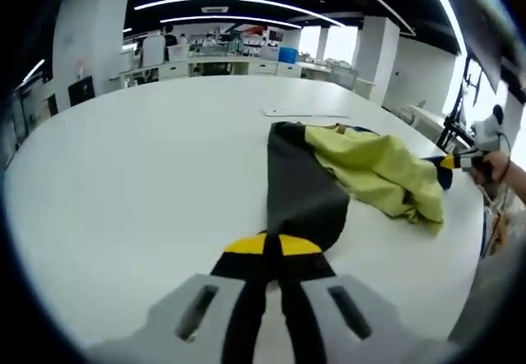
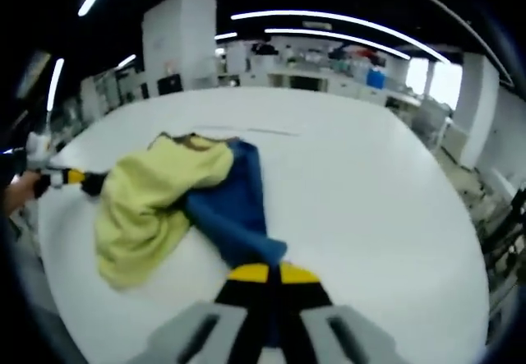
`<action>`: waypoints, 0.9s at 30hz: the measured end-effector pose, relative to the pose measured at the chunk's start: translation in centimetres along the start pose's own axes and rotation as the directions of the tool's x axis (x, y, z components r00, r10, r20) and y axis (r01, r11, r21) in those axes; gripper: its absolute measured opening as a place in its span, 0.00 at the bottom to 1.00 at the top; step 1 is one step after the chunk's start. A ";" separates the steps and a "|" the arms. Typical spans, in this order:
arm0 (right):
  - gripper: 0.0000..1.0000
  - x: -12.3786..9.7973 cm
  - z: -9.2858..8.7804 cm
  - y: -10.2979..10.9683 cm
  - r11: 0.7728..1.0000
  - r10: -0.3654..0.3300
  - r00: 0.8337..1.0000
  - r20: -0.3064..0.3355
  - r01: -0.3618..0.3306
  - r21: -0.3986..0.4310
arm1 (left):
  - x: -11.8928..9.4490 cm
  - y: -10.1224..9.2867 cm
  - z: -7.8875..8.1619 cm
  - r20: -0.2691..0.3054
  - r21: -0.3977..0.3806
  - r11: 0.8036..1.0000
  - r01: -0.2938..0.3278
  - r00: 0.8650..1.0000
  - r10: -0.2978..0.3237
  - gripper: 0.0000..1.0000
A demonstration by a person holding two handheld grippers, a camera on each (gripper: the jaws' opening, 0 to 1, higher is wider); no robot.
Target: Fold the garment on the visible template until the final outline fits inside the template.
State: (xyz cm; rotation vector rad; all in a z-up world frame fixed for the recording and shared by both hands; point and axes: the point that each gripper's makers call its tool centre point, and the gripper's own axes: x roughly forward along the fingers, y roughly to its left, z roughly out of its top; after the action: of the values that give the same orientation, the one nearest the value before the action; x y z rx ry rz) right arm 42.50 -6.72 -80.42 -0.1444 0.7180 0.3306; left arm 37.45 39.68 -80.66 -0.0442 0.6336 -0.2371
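A garment lies crumpled on the white table [image 1: 140, 175]. Its yellow-green part [image 1: 378, 167] is bunched in the middle, with a dark grey part [image 1: 296, 183] stretching toward me. My left gripper [image 1: 273, 245] is shut on the end of that grey part. In the right gripper view the yellow-green part [image 2: 152, 191] lies left of a blue part [image 2: 234, 208], and my right gripper [image 2: 273, 274] is shut on the blue end. Each gripper also appears in the other's view, held by a hand: the right gripper [image 1: 456, 163] and the left gripper [image 2: 74, 177]. A thin marked line [image 1: 304, 115] runs on the table behind the garment.
The table's rounded edge [image 1: 481, 216] passes close to the right of the garment, with a dark stand [image 1: 460, 109] beyond it. Far desks with screens and boxes [image 1: 214, 60] and white pillars [image 2: 181, 39] stand behind the table [image 2: 370, 200].
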 end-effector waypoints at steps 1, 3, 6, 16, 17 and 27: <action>0.00 -0.1 0.1 -0.2 1.000 -0.010 1.000 -0.003 0.010 -0.004 | 0.0 0.2 0.0 -0.005 0.004 1.000 -0.003 1.000 0.003 0.01; 0.00 0.0 0.4 -1.0 1.000 -0.024 1.000 -0.008 0.024 -0.017 | 0.1 1.3 -0.2 -0.016 0.008 1.000 -0.018 1.000 0.018 0.01; 0.00 0.3 0.6 -2.2 0.999 -0.040 0.999 -0.026 0.039 -0.035 | 0.1 2.7 -0.3 -0.029 0.017 0.999 -0.040 0.999 0.040 0.01; 0.00 1.4 1.2 -5.1 0.994 -0.082 0.995 -0.062 0.077 -0.080 | 0.1 5.7 -0.5 -0.077 0.067 0.992 -0.106 0.991 0.111 0.01; 0.00 1.5 1.2 -5.2 0.992 -0.091 0.994 -0.065 0.085 -0.090 | 0.1 6.0 -0.6 -0.084 0.073 0.991 -0.112 0.989 0.118 0.01; 0.00 2.5 1.3 -7.3 0.991 -0.114 0.990 -0.086 0.107 -0.081 | 1.2 9.5 -0.2 -0.125 0.105 0.982 -0.156 0.978 0.169 0.01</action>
State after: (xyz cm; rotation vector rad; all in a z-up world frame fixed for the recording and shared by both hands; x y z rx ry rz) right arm 47.59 -12.60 -81.05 -0.2718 0.7845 0.2464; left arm 40.19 48.67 -82.59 0.1152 0.7549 -0.1117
